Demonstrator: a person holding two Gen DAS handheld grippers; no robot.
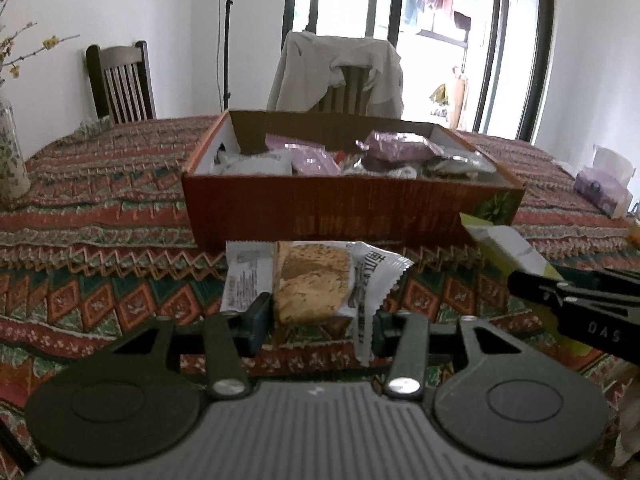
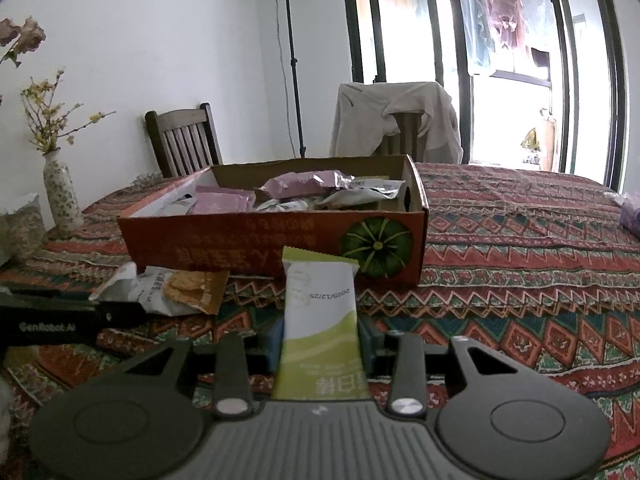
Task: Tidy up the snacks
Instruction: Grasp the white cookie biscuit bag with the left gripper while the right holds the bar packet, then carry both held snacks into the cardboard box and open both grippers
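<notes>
A cake snack packet, white-wrapped with a clear window, is held between the fingers of the left gripper, which are closed narrowly on its near end; the packet juts forward above the patterned tablecloth, just short of the near wall of the cardboard box. A green-and-white snack bar is clamped lengthwise by the right gripper, its crimped far end raised in front of the box's pumpkin print. Both items are judged to be in transit toward the box, which is already heaped with purple packets and silvery wrappers reaching about rim height.

Several risks are judged from here. The packet is gripped only at one end, so it could pivot or slip out of the hold if swung quickly. The near wall could be struck by either item if too little height is gained before the crossing. Since the two grippers are close together, a collision or a tangle of wrappers is possible if both are moved in at once. Because the box is crowded, a released snack could slide off the heap and over the rim

A vase of dry flowers stands well apart at the left, and a tissue pack lies at the right
</notes>
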